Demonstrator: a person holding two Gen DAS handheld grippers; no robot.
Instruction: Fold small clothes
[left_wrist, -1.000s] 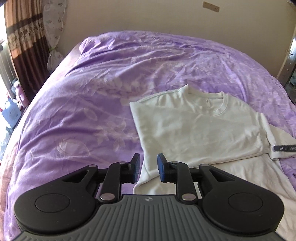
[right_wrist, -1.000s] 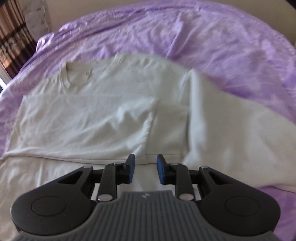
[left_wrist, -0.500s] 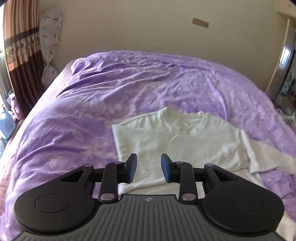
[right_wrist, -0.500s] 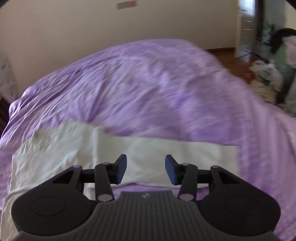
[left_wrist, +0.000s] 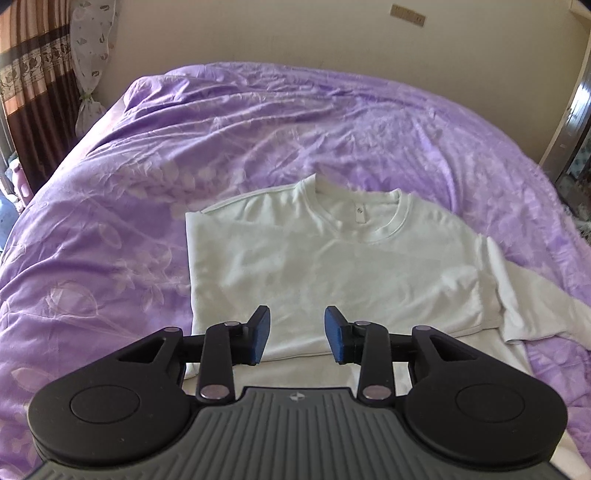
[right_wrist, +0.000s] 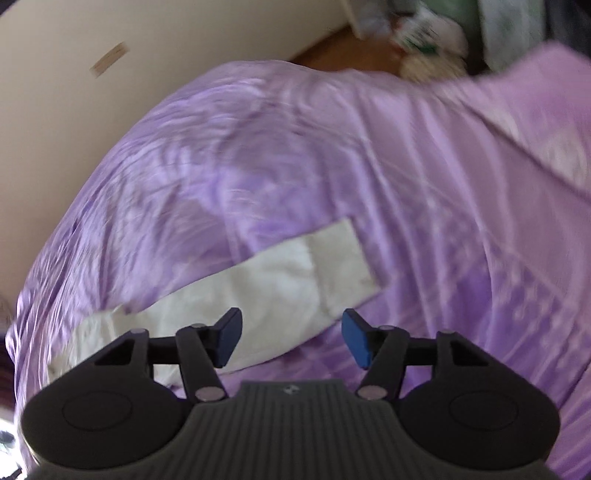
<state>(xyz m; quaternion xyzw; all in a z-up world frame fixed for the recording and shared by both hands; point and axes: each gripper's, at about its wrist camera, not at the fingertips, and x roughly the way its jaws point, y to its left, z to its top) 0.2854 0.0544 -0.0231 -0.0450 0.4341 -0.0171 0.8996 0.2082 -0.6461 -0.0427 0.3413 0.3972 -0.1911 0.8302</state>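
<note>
Now, scene: white shirt (left_wrist: 332, 266) lies flat on a purple bed (left_wrist: 258, 129), collar (left_wrist: 360, 214) toward 12 o'clock in the left view.
Left claw (left_wrist: 296, 334): jaws apart and opening, nothing between the pads; it hovers over the shirt's near fold at 6 o'clock.
Right claw (right_wrist: 291, 338): jaws wide and opening, empty; the view is blurred, with the sleeve (right_wrist: 258, 284) lying just under and beyond the pads.
Shirt's left side: looks folded in already, with a straight clean edge at 9 o'clock and no sleeve poking out there.
Shirt's right side: sleeve stretched out loose across the bed toward 3 o'clock, cuff (right_wrist: 343, 258) flat on the bedding, not yet folded in.
Lower part: white cloth runs on below the fold toward 6 o'clock, under the left claw, so the body seems doubled once; how neatly, I cannot tell.
Progress: roughly midway, I'd judge.
Left to do: bring the right sleeve and side over the body, then fold again and square it up.
</note>
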